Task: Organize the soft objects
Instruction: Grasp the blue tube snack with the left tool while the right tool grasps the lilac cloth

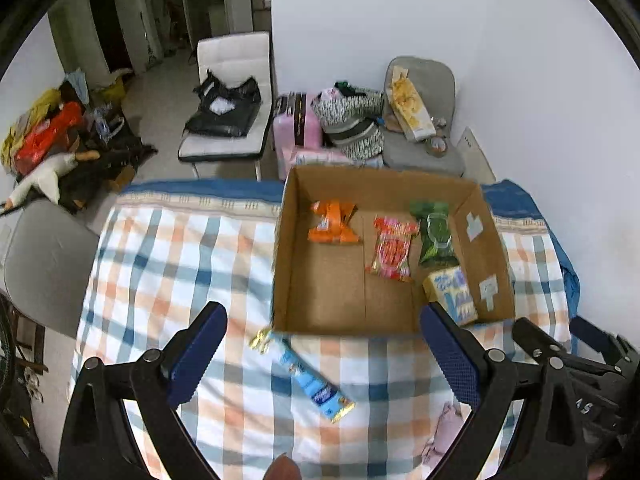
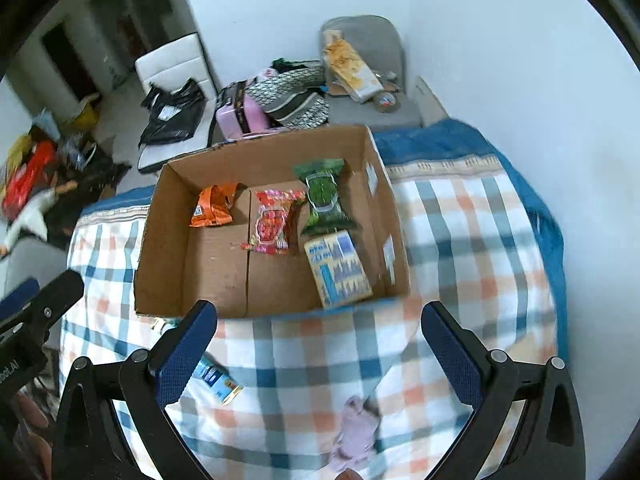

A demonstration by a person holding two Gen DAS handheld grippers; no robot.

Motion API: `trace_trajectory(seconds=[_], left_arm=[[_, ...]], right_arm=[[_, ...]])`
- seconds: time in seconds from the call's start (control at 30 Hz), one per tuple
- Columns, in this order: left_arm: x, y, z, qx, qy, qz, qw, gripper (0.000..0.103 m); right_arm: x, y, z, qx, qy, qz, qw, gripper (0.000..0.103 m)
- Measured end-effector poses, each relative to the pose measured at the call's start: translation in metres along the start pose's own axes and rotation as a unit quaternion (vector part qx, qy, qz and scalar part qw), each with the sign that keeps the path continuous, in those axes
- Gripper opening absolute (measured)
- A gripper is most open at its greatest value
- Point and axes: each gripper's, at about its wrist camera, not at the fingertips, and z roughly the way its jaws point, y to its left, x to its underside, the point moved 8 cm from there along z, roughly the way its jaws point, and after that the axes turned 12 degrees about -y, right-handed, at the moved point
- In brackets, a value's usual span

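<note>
An open cardboard box (image 1: pixel 280 248) (image 2: pixel 160 240) sits on a plaid-covered bed. Inside lie an orange packet (image 1: pixel 333 222) (image 2: pixel 214 205), a red packet (image 1: pixel 393 249) (image 2: pixel 274 222), a green packet (image 1: pixel 435 232) (image 2: pixel 325 196) and a yellow-blue packet (image 1: pixel 452 286) (image 2: pixel 338 268). A light-blue snack bar (image 1: pixel 304 374) (image 2: pixel 214 380) lies on the bed in front of the box. A small pink soft item (image 1: pixel 442 432) (image 2: pixel 356 432) lies nearer. My left gripper (image 1: pixel 324 356) is open and empty above the bar. My right gripper (image 2: pixel 320 356) is open and empty above the pink item.
The plaid bedspread (image 1: pixel 168 264) (image 2: pixel 472 240) has a blue border. Beyond the bed stand a white chair (image 1: pixel 228 92), a pink suitcase (image 1: pixel 296 124) and a grey chair (image 1: pixel 424 136) with clutter. A floor pile lies at far left (image 1: pixel 56 136). A white wall is on the right.
</note>
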Motion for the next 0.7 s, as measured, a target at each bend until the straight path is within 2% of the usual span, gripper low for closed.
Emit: trace_trajectory(seconds=[0.07,0.17,0.27,0.37,0.43,0.53,0.6,0.7], left_arm=[[0.021,0.01,0.006,0.004,0.024,-0.018,0.9995,0.099],[0.065,0.024,0.026,-0.002,0.084,-0.036,0.9958,0.099],[0.112,0.035,0.052,-0.008,0.145,-0.061,0.9876,0.099],[0.161,0.044,0.082,-0.006,0.213,-0.104,0.9715,0.099],[0.185,0.047,0.098,-0.003,0.243,-0.136,0.9603,0.099],[0.204,0.047,0.117,0.003,0.262,-0.182,0.9477,0.099],[0.208,0.045,0.128,0.006,0.263,-0.205,0.9427,0.099],[0.207,0.038,0.147,-0.003,0.257,-0.213,0.9427,0.099]], right_arm=[[0.02,-0.009,0.002,0.008,0.018,0.013,1.0,0.103],[0.073,-0.031,0.019,0.024,0.076,0.038,0.996,0.103],[0.123,-0.051,0.041,0.04,0.129,0.05,0.99,0.103],[0.18,-0.071,0.072,0.046,0.192,0.075,0.978,0.103],[0.204,-0.076,0.087,0.041,0.218,0.092,0.971,0.103],[0.236,-0.08,0.107,0.03,0.254,0.116,0.96,0.103],[0.249,-0.082,0.116,0.025,0.264,0.123,0.956,0.103],[0.257,-0.086,0.122,0.02,0.265,0.129,0.955,0.102]])
